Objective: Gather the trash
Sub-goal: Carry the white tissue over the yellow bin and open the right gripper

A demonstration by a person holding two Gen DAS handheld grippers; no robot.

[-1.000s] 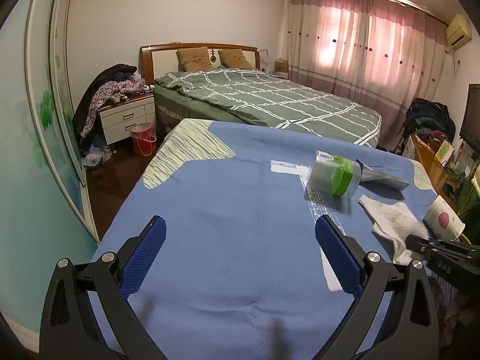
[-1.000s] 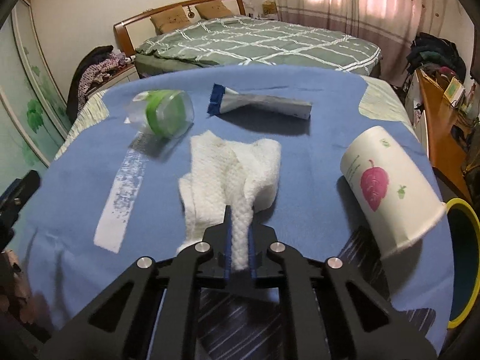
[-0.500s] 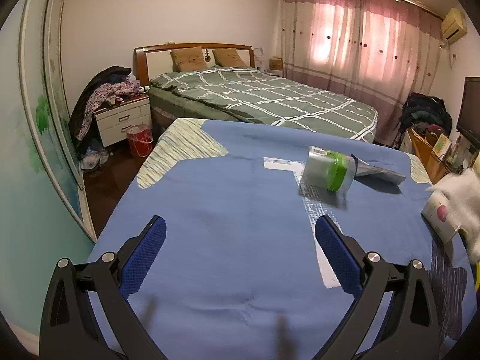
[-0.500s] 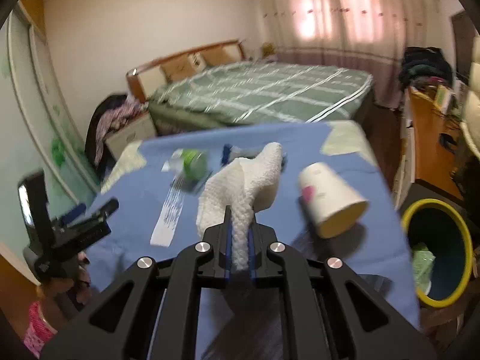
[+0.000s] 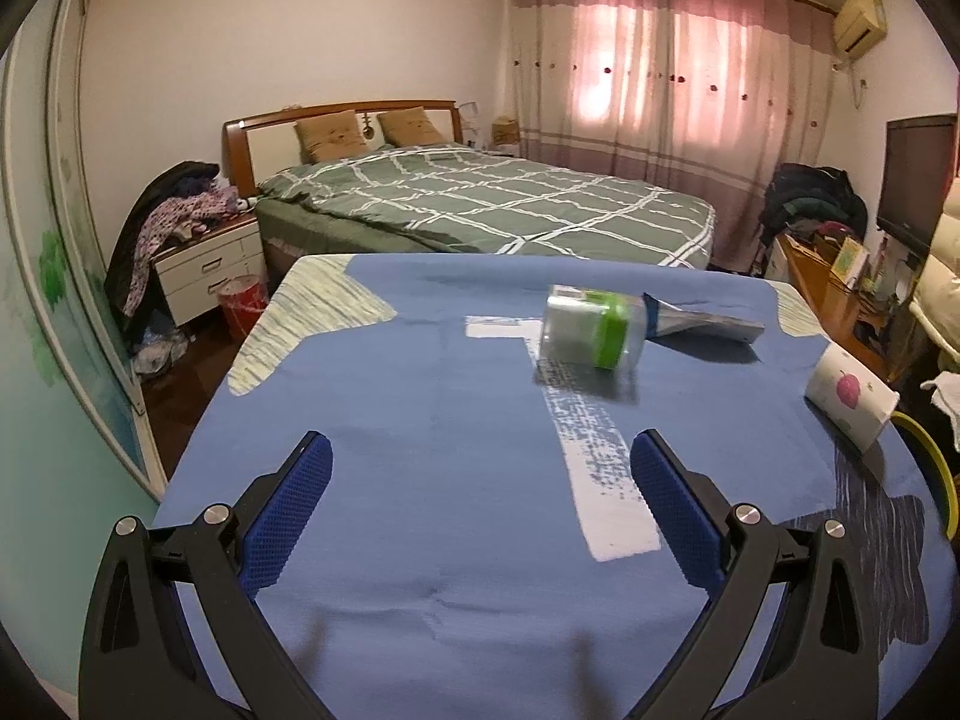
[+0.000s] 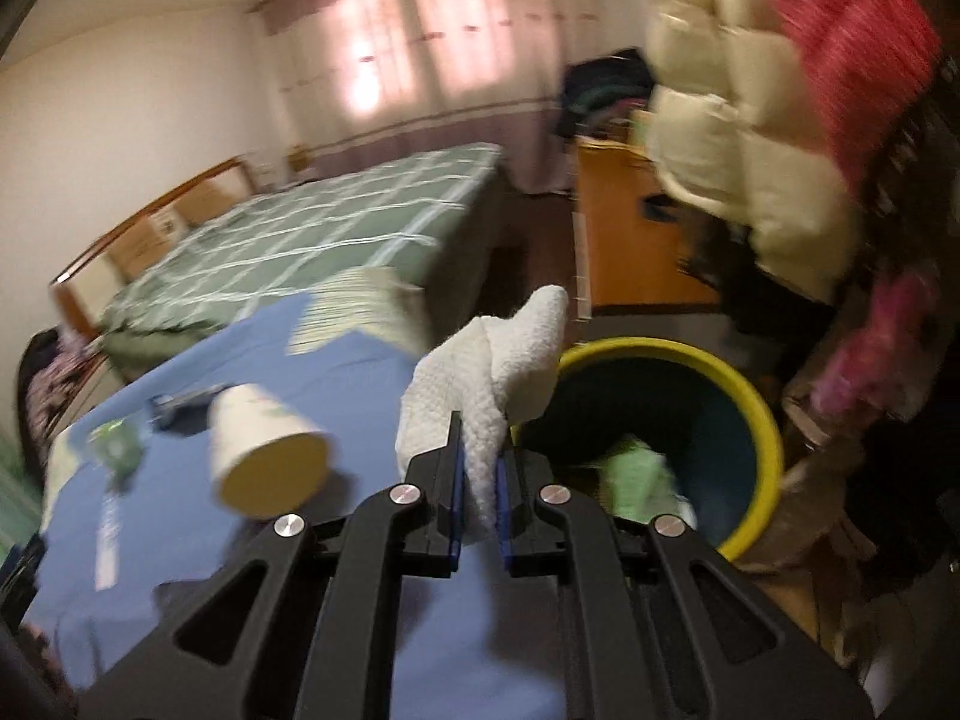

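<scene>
My right gripper (image 6: 480, 468) is shut on a crumpled white paper towel (image 6: 486, 372), held in the air just left of a yellow-rimmed trash bin (image 6: 756, 396) with green trash inside. On the blue tablecloth (image 5: 450, 420) lie a clear jar with a green band (image 5: 591, 333), a squeezed tube (image 5: 702, 321) behind it, and a tipped paper cup (image 5: 849, 399) near the right edge. The cup (image 6: 264, 450) also shows blurred in the right wrist view. My left gripper (image 5: 480, 480) is open over the near part of the table, empty. The towel's tip (image 5: 948, 393) shows at the far right.
A bed with a green checked cover (image 5: 480, 198) stands beyond the table. A nightstand (image 5: 210, 270) piled with clothes and a red bucket (image 5: 243, 303) are at the left. A wooden desk (image 5: 828, 288) and a person in a pale padded jacket (image 6: 750, 180) are at the right.
My right gripper has lifted the paper towel off the table and swung it right, to beside the yellow bin. The left gripper has drifted slightly and stayed open.
</scene>
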